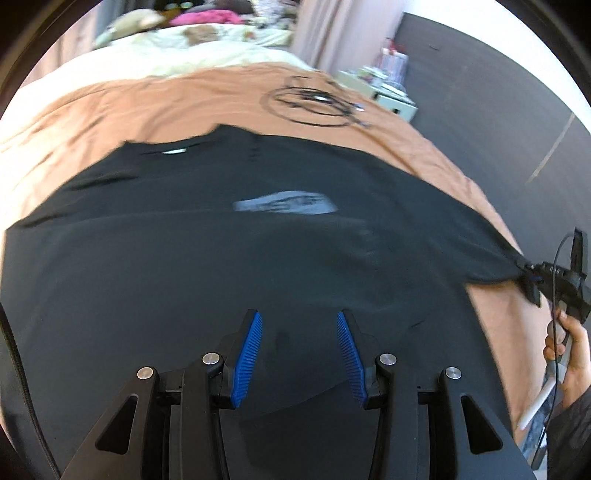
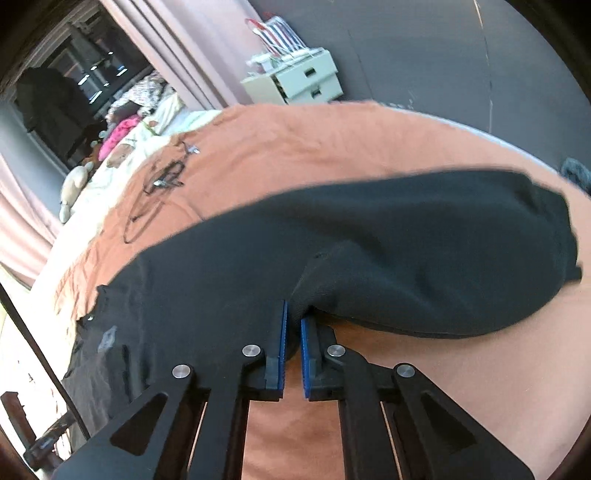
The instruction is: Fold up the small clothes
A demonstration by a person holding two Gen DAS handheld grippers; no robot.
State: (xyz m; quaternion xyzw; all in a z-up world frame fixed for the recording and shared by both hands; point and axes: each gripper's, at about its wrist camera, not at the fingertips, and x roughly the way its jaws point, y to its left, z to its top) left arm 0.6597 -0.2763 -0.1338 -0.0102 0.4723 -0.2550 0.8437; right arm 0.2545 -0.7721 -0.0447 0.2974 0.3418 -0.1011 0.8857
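Note:
A black T-shirt (image 1: 207, 236) with a small white print lies spread on an orange sheet (image 1: 147, 96) on a bed. My left gripper (image 1: 299, 317) is open, its blue pads apart, just above the shirt's near part. My right gripper (image 2: 292, 317) is shut on a bunched edge of the black T-shirt (image 2: 369, 251) and lifts it off the orange sheet (image 2: 332, 147). In the left wrist view the right gripper (image 1: 532, 277) shows at the far right, pinching the shirt's corner, with a hand behind it.
A coiled black cable (image 1: 314, 103) lies on the sheet beyond the shirt. A cream duvet with soft toys and pink cloth (image 1: 207, 22) covers the bed's far end. A pale bedside cabinet (image 2: 295, 79) stands by the dark wall. Pink curtains (image 2: 177, 44) hang behind.

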